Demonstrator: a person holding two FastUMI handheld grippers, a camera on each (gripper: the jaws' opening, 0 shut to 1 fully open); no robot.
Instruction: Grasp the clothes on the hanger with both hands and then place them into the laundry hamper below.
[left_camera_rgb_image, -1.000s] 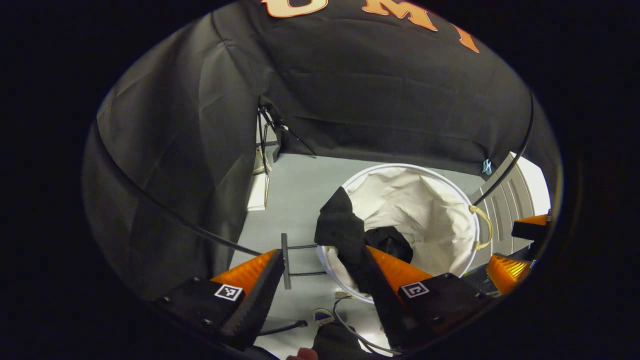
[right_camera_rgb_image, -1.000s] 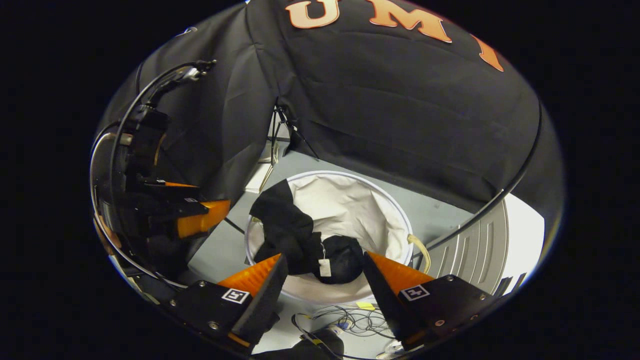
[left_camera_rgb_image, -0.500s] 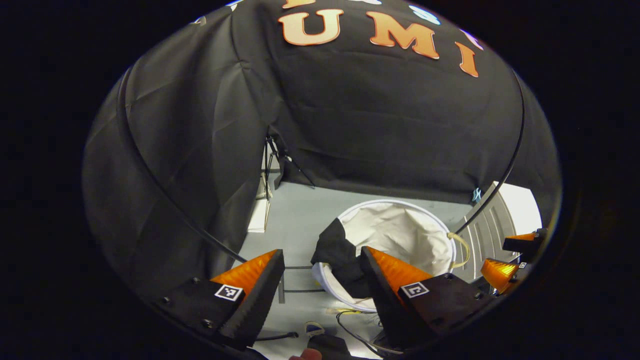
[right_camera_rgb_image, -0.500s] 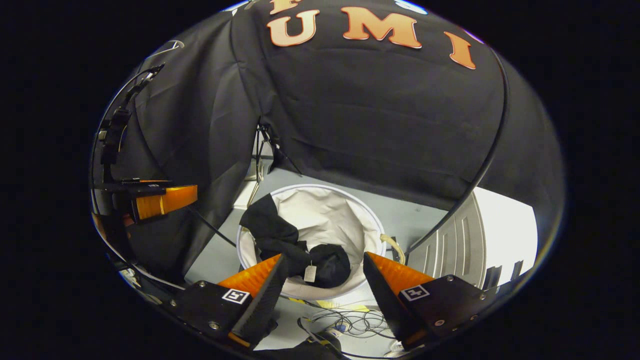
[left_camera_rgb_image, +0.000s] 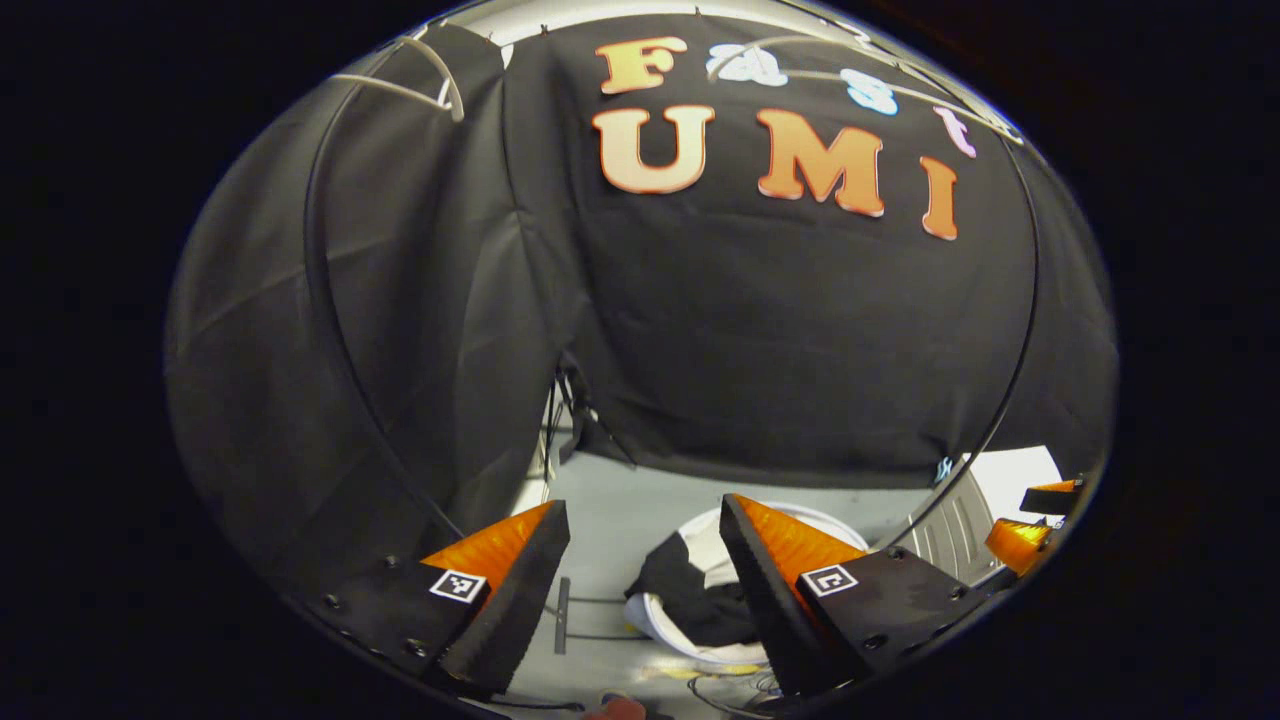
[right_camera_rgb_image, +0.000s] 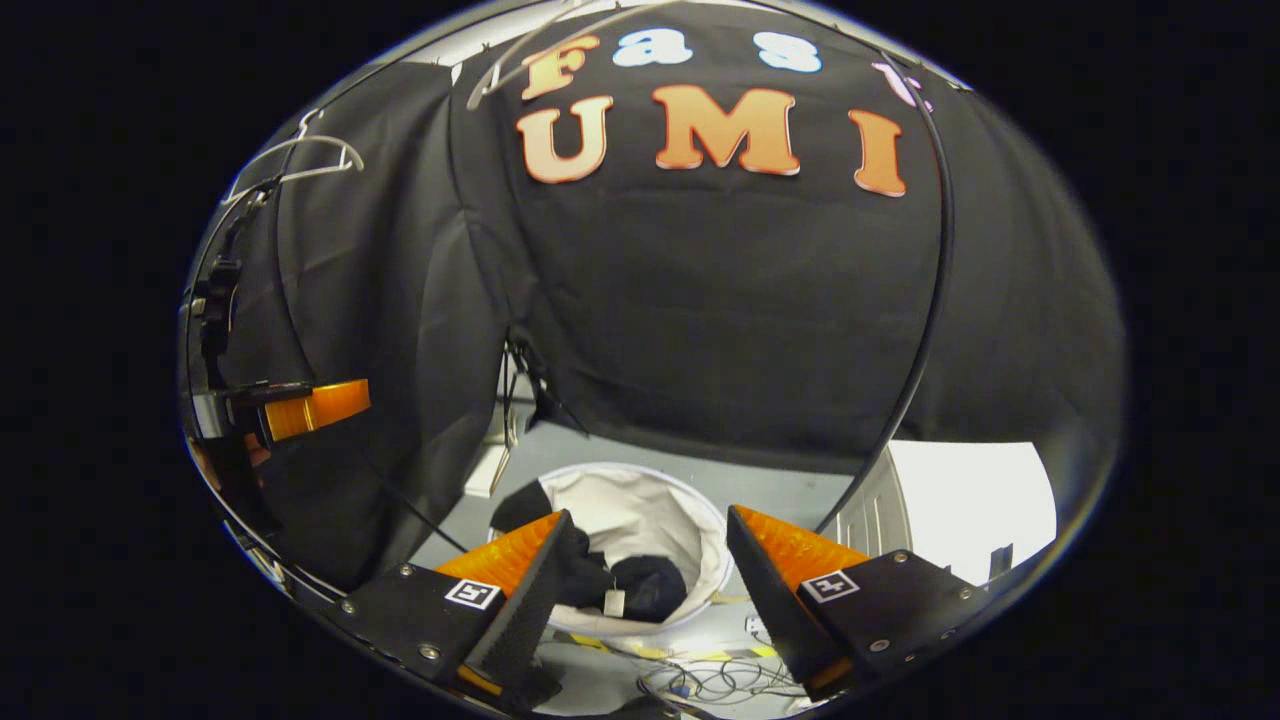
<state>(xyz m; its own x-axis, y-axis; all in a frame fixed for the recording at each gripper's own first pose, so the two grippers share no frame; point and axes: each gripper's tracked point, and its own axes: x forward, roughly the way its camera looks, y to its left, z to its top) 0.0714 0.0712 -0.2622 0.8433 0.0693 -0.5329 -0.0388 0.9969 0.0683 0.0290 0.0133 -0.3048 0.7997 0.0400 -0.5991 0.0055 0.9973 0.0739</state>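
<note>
A: Black crumpled garment (right_camera_rgb_image: 620, 580) sits in the round white fabric laundry hamper (right_camera_rgb_image: 690, 520), one part draped over its left rim, small tag showing.
B: Surroundings?
A: Grey floor (left_camera_rgb_image: 620, 510), cables in front.
B: Tongs?
A: Left tongs (left_camera_rgb_image: 640, 590) and right tongs (right_camera_rgb_image: 640, 590) both spread, empty. Both views tilted up versus 0.5 s ago; white hanger (right_camera_rgb_image: 300, 160) now visible.

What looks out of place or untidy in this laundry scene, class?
The black garment is not fully inside the round white fabric hamper: part of it drapes over the rim instead of lying within. Both the left gripper and the right gripper are open, holding nothing.
</note>
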